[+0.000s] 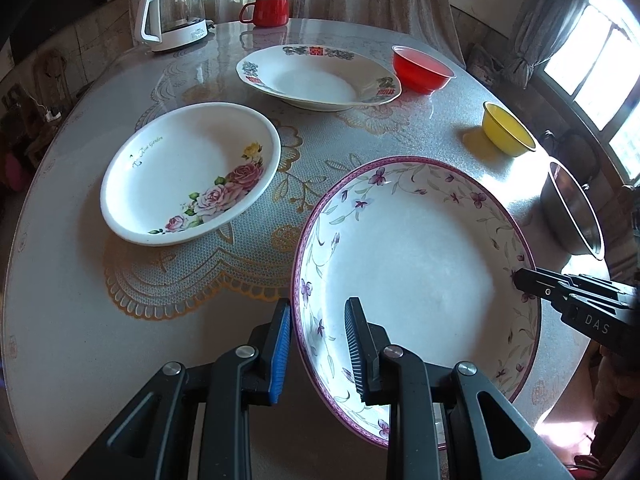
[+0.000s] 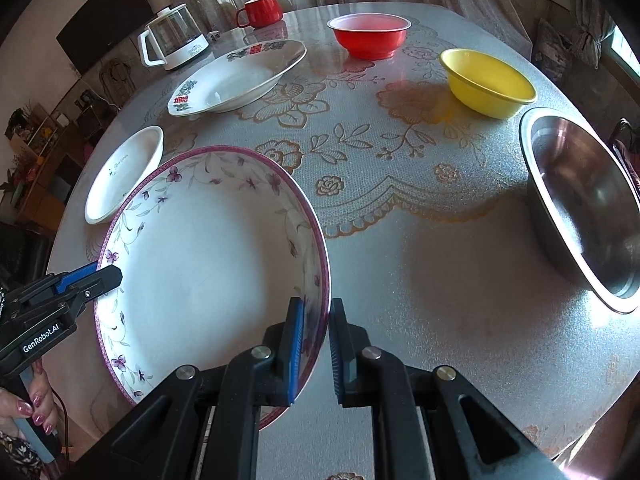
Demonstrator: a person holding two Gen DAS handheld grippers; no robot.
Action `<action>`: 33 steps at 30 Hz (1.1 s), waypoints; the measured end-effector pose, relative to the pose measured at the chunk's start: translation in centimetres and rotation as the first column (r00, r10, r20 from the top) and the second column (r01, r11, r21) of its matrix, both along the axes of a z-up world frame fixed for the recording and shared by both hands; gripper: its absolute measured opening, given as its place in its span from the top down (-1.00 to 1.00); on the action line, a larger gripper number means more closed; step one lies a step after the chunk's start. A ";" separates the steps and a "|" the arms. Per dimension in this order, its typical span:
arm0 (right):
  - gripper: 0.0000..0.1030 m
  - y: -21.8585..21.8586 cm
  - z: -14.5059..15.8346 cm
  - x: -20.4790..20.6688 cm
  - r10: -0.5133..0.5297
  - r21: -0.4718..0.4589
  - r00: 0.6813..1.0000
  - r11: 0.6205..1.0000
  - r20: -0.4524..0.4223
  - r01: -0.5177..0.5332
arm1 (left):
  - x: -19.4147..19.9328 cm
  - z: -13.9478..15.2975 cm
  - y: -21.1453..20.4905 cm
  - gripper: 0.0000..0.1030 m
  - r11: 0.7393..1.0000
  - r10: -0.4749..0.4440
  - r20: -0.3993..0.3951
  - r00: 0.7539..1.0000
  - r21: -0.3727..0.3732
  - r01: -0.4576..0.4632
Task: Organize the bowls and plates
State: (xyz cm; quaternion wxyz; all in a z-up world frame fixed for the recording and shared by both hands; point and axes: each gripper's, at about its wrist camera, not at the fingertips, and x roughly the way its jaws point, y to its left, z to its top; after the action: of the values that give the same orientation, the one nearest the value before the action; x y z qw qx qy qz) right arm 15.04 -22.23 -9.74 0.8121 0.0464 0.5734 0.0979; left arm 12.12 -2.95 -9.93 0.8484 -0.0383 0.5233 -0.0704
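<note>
A large white ceramic plate with a purple rim and small violet flowers (image 1: 412, 268) sits at the near edge of the round desk (image 1: 60, 320), which is covered in a glittery grey cloth with gold lace patterns. The left gripper (image 1: 318, 344) straddles the plate's near left rim, one finger outside and one inside, though the jaws look spread with daylight between pad and rim (whether they actually pinch the plate I cannot tell). The right gripper (image 2: 316, 350) straddles the plate's near right rim in the same way, its blue-padded finger inside the plate and its black finger outside, and there too contact is unclear. To the left of this plate lies a white oval dish printed with pink roses (image 1: 192, 172), apart from it. Farther back stands a white scalloped plate with red and dark floral marks (image 1: 316, 76), and just to its right a red plastic bowl (image 1: 422, 68). A yellow bowl (image 1: 506, 130) sits nearer on the right side, and a stainless steel bowl (image 2: 584, 208) rests at the desk's right edge. At the far edge are a glass kettle with a white handle (image 1: 172, 14) and a red mug (image 1: 268, 10).
</note>
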 end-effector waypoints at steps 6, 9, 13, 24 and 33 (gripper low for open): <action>0.78 -0.6 -0.6 1.6 -0.004 -0.004 1.000 1.000 -0.008 0.004 | 0.7 -0.4 -0.5 0.48 1.000 0.018 -0.007 1.000 0.002 -0.018; 0.74 -0.6 -0.8 2.3 -0.002 -0.002 1.000 1.000 -0.007 0.002 | 1.0 -0.4 -0.7 0.48 1.000 0.030 -0.010 0.999 0.008 -0.030; 0.72 -0.7 -0.9 2.7 0.010 -0.010 1.000 1.000 0.003 -0.010 | 1.0 -0.4 -1.3 0.48 0.999 0.048 -0.006 0.999 0.025 -0.048; 0.63 -1.1 -0.9 2.6 0.040 0.017 0.999 0.999 0.006 -0.040 | 0.5 -0.5 -2.0 0.41 0.996 0.087 0.000 0.996 0.034 -0.087; 0.34 -1.4 -0.7 3.0 0.115 0.074 0.993 0.991 -0.024 -0.113 | 0.3 -0.3 -1.6 0.23 0.983 0.183 -0.002 0.983 -0.031 -0.183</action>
State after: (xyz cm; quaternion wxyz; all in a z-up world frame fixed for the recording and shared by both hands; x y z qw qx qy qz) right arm 18.05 -23.62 -10.47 0.7948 0.0443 0.5825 0.1643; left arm 12.40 -4.55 -10.20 0.8509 -0.0995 0.5158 -0.0003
